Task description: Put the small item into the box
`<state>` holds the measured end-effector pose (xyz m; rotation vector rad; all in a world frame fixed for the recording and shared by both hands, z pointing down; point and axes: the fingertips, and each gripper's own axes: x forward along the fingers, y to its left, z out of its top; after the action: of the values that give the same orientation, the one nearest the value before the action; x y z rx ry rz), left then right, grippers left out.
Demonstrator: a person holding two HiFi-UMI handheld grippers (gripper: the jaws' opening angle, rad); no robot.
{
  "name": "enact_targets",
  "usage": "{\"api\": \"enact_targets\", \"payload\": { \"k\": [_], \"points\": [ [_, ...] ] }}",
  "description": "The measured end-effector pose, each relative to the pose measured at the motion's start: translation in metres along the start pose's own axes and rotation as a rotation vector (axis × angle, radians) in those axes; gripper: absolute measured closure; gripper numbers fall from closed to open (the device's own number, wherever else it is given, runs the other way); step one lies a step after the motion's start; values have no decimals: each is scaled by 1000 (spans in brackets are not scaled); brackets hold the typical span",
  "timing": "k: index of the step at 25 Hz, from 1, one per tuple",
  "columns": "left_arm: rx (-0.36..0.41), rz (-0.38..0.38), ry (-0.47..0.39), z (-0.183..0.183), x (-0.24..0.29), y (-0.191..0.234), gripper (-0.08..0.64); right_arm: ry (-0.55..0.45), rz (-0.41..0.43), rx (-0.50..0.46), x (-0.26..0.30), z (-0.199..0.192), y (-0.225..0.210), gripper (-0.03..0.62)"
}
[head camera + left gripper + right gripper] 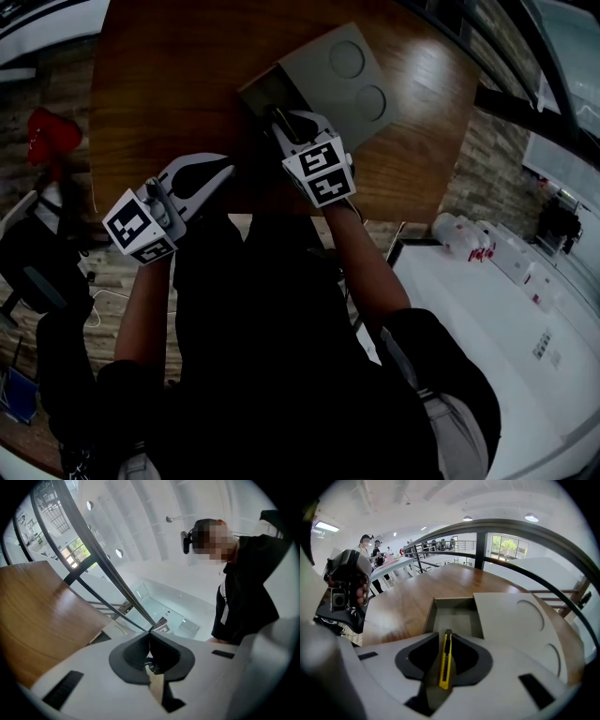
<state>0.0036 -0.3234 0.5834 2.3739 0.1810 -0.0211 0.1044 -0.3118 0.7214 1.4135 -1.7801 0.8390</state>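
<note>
The grey box's open compartment (452, 618) lies straight ahead of the right tongs (446, 639), which clamp a yellow utility knife (446, 663), and its top is free for entry. The lid (520, 620) with two round recesses covers the rest of the box on the right and bars the way there. Left of the box the wooden worktop (401, 599) is bare, and the left tongs (216, 173), jaws together, hang near its edge, apart from the box.
</note>
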Motion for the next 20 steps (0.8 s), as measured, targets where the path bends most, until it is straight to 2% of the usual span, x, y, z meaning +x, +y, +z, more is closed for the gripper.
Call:
{"api": "enact_targets", "payload": {
  "k": [5,9,15,20],
  "points": [
    [30,12,10,9,10,-2,545,-69,4,-42,-19,22,-2,513],
    [84,17,2,31,22,-11,545,-151,2,-86,-47,53,-5,527],
    [196,9,-20,69,45,-35,545,-328,18,-131,-111,106,-10,560],
    [255,-22,-10,79,81,-76,545,-496,39,-158,-188,144,-19,577]
  ]
}}
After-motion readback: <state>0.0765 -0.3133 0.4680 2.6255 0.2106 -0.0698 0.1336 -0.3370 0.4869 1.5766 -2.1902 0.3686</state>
